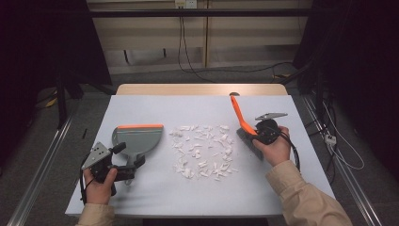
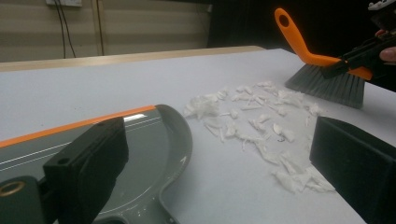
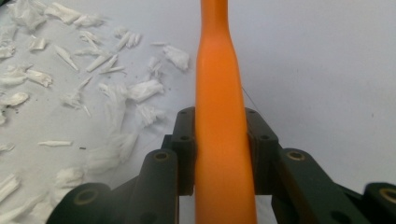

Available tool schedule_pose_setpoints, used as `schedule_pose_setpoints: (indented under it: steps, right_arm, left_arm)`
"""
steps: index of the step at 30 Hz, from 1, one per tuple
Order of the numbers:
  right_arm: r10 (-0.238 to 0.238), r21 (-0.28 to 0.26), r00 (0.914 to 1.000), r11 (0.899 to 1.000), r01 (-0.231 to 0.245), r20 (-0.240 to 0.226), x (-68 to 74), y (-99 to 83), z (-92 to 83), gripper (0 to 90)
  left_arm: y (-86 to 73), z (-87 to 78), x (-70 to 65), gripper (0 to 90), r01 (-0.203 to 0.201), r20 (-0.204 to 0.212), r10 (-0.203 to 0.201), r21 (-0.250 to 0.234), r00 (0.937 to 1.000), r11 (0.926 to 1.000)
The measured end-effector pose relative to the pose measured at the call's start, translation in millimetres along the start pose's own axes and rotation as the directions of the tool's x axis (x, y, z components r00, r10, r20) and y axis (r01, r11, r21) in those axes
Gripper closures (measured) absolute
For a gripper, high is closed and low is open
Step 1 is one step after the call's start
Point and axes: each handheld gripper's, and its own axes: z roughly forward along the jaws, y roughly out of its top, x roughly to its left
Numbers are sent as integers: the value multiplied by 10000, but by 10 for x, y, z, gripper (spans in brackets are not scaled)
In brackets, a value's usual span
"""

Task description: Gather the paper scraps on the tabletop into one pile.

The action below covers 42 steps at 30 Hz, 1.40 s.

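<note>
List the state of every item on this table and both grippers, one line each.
Brush: tilted, bristles near the table, handle clamped.
Right gripper: shut on the brush handle.
Dustpan: flat on the table, no scraps visible inside.
Left gripper: at the dustpan's handle, jaws spread apart in its own view.
Paper scraps: scattered loose between dustpan and brush, unswept.

Scraps [image 1: 203, 151] lie heaped at the middle of the table [image 1: 155, 197]. Left of the scraps, well apart, the dustpan [image 1: 138, 139] rests flat on the table, its front edge on the far side of the scraps' near end. Right of the scraps, just beside them, the brush [image 1: 244, 126] stands with its bristles down by the table and its handle rising away from the scraps toward the table's far edge.
</note>
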Motion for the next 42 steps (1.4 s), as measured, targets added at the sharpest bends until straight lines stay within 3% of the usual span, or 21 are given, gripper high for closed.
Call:
schedule_pose_setpoints:
  steps: [7,15,22,33,37,42]
  right_arm:
    - [310,-30,9995,9995,-309,55,-46,-3,-26,711]
    - [417,-658,9991,9970,-416,-3,-149,107,-28,712]
    - [-27,-1107,9998,9938,51,222,-173,316,121,713]
    - [-778,-1307,9967,9882,800,223,-190,555,470,713]
    - [-1101,-1628,9914,9793,1203,704,-156,582,566,713]
    - [-1459,-1225,9872,9806,1529,646,-118,591,697,712]
  left_arm:
    - [-2,-11,9,42,33,10,-33,7,10000,10000]
    - [-4,-14,21,42,111,-32,-111,-29,9999,9999]
    - [-8,-14,14,42,110,-4,-110,-33,9999,9999]
    - [-27,-8,22,42,306,-83,-307,-64,9995,9995]
    - [-41,11,23,43,297,-66,-297,16,9995,9996]
    - [-50,23,23,43,321,-27,-321,103,9995,9994]
